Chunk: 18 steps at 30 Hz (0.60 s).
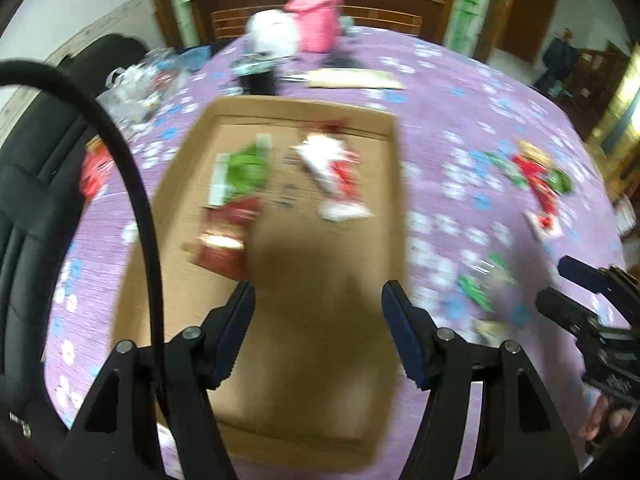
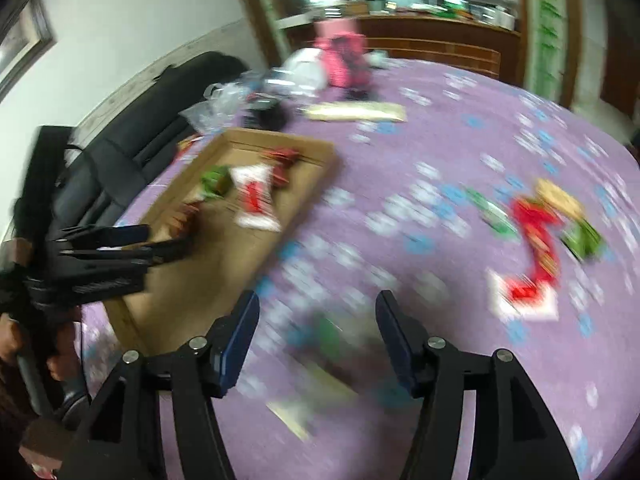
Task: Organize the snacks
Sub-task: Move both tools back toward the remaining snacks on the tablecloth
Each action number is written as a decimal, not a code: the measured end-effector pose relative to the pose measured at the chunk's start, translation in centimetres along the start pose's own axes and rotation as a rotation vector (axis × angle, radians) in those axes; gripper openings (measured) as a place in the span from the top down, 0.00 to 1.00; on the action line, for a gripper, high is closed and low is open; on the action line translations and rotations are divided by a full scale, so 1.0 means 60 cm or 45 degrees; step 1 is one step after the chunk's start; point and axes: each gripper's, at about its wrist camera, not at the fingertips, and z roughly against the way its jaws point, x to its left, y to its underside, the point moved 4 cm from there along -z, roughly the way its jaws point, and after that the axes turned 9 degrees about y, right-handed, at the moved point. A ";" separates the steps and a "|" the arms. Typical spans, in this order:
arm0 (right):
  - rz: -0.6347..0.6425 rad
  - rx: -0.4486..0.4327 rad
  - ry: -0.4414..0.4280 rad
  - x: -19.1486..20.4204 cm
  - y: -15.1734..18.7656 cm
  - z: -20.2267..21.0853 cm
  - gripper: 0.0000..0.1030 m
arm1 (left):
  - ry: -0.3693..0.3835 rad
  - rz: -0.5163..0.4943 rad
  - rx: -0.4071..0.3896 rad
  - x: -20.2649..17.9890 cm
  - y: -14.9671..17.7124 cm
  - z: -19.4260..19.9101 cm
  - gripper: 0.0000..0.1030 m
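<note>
The cardboard tray (image 1: 396, 184) already holds several snack packets (image 1: 336, 176), while more loose packets (image 2: 536, 236) lie on the purple tablecloth (image 2: 460, 140) to its right, so the sorting looks partly done. The left gripper (image 1: 318, 312) hangs over the tray with jaws apart and empty; the right gripper (image 2: 316, 324) hangs over the cloth, also spread and empty.

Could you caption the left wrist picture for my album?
Open left gripper above a cardboard tray holding snack packets on a purple flowered tablecloth.
</note>
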 end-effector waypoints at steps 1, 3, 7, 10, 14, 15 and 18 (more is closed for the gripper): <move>-0.019 0.014 0.034 -0.025 0.017 0.005 0.40 | 0.012 -0.020 0.008 -0.016 0.004 -0.004 0.35; -0.058 0.044 0.070 -0.065 0.046 0.010 0.40 | 0.049 -0.051 0.043 -0.058 0.019 -0.017 0.35; -0.123 0.070 0.078 -0.114 0.078 0.019 0.40 | 0.027 -0.144 0.076 -0.123 0.042 -0.045 0.35; -0.134 0.061 0.067 -0.133 0.085 0.026 0.40 | -0.001 -0.206 0.122 -0.158 0.056 -0.069 0.35; -0.115 0.044 0.065 -0.151 0.080 0.025 0.39 | -0.102 -0.284 0.131 -0.188 0.066 -0.088 0.35; -0.103 0.039 0.073 -0.156 0.077 0.022 0.40 | -0.110 -0.283 0.139 -0.190 0.065 -0.094 0.35; -0.066 0.011 0.099 -0.176 0.054 0.012 0.39 | -0.144 -0.266 0.163 -0.189 0.067 -0.111 0.33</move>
